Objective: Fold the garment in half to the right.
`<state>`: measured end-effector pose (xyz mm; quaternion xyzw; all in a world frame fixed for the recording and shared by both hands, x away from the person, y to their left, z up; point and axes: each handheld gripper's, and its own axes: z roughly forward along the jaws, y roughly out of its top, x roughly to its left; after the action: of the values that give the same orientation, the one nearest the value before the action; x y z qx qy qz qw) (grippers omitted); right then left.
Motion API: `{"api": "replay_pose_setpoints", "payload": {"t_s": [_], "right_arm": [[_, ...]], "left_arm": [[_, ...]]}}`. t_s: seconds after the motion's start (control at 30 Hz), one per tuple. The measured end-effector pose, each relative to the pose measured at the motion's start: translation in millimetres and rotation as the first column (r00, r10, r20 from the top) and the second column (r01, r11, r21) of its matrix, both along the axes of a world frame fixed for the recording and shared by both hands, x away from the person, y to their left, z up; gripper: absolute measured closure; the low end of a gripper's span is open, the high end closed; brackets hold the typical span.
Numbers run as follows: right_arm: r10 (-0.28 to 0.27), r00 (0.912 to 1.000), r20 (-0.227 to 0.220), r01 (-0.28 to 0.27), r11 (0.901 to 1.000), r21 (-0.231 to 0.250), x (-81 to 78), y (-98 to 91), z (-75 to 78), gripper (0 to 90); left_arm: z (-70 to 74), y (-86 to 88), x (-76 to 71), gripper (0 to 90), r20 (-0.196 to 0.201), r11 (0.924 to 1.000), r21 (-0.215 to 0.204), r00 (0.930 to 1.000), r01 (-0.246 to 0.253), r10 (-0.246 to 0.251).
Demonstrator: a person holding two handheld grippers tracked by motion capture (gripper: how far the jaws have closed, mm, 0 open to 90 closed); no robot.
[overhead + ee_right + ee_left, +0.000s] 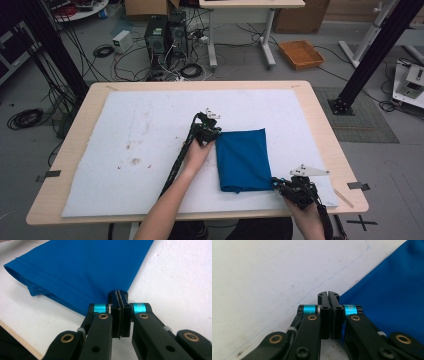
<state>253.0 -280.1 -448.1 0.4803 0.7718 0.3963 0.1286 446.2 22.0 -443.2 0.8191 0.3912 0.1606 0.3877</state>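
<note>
— Nearest to us, what do we see at the table's front edge?

— We see the right gripper [275, 183] low at the near right, its jaws pressed flat together at the near right corner of the blue cloth [243, 159]. In the right gripper view [118, 295] the tips meet right at the cloth's [82, 272] edge; whether any fabric is pinched between them we cannot tell.

— And the cloth itself?

— We find it folded into a rough rectangle, lying flat on the white mat [125, 150] a little right of the table's [320, 125] middle, with a hemmed, rolled edge toward the near side.

— Farther along?

— We see the left gripper [214, 134] at the cloth's far left corner, the hand [197, 152] behind it. In the left gripper view [328, 295] its jaws are closed tight too, tips just at the border where cloth [392, 290] meets mat [262, 277]; again we cannot tell if fabric is caught.

— Beyond the table?

— We see computer towers [165, 35], tangled cables and an orange tray [301, 54] on the floor.
</note>
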Motion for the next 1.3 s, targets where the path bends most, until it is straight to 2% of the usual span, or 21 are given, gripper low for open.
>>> {"api": "replay_pose_setpoints", "payload": {"t_s": [0.23, 0.27, 0.3, 0.47, 0.53, 0.57, 0.6, 0.7, 0.87, 1.0, 1.1, 1.3], "right_arm": [[0.001, 1.0000, -0.004, -0.001, 1.0000, 0.001, -2.4, -1.1, -0.3, 89.5], [0.001, 1.0000, 0.002, -0.001, 1.0000, 0.007, -3.4, -1.8, -0.1, 86.7], [-0.004, 1.0000, 0.004, 0.004, 0.9999, 0.013, -4.7, -2.9, 0.3, 85.1], [-0.005, 0.9997, 0.025, 0.004, 0.9989, 0.047, -5.8, -4.0, 2.8, 75.7], [0.005, 0.9999, 0.014, -0.005, 0.9990, 0.043, -3.9, -1.0, 1.2, 74.7], [0.009, 0.9999, 0.013, -0.010, 0.9996, 0.025, -2.9, 0.7, -0.4, 77.4], [0.017, 0.9998, 0.007, -0.017, 0.9998, 0.007, -2.1, 2.1, -2.1, 81.4], [0.018, 0.9997, 0.017, -0.018, 0.9998, 0.000, -2.3, 1.1, -0.2, 83.0], [0.008, 0.9974, 0.071, -0.012, 0.9987, 0.049, 3.2, -7.7, 11.9, 67.9], [-0.002, 0.9906, 0.137, -0.007, 0.9978, 0.066, 14.2, -13.3, 25.3, 56.4], [-0.021, 0.9847, 0.173, 0.008, 0.9972, 0.074, 24.8, -16.6, 35.3, 49.8], [-0.078, 0.9757, 0.205, 0.052, 0.9904, 0.128, 54.7, -22.3, 56.4, 43.4]], "left_arm": [[1.6, 1.5, -0.9, 88.0, 0.006, 0.9999, -0.009, 0.9999, -0.013, 0.013], [2.4, 2.3, -1.3, 86.7, 0.013, 0.9998, -0.007, 0.9997, -0.021, 0.021], [3.4, 3.6, -1.5, 81.3, 0.020, 0.9993, -0.012, 0.9992, -0.035, 0.035], [14.1, 15.9, -7.1, 62.0, 0.042, 0.9925, -0.109, 0.9972, -0.056, 0.061], [20.3, 22.5, -13.6, 58.8, 0.063, 0.9868, -0.154, 0.9962, -0.049, 0.060], [23.9, 26.9, -17.4, 55.8, 0.079, 0.9862, -0.162, 0.9956, -0.037, 0.050], [27.7, 31.7, -21.8, 53.6, 0.094, 0.9847, -0.173, 0.9947, -0.025, 0.041], [39.4, 51.2, -36.0, 49.9, 0.141, 0.9786, -0.205, 0.9897, 0.006, 0.024], [57.4, 93.3, -60.9, 44.4, 0.189, 0.9604, -0.276, 0.9820, 0.041, 0.012], [66.1, 124.3, -80.1, 42.7, 0.215, 0.9594, -0.279, 0.9765, 0.045, 0.016], [66.8, 144.4, -94.3, 41.1, 0.228, 0.9630, -0.265, 0.9736, 0.048, 0.015], [61.5, 175.7, -119.2, 39.4, 0.241, 0.9665, -0.250, 0.9705, 0.057, 0.006]]}}
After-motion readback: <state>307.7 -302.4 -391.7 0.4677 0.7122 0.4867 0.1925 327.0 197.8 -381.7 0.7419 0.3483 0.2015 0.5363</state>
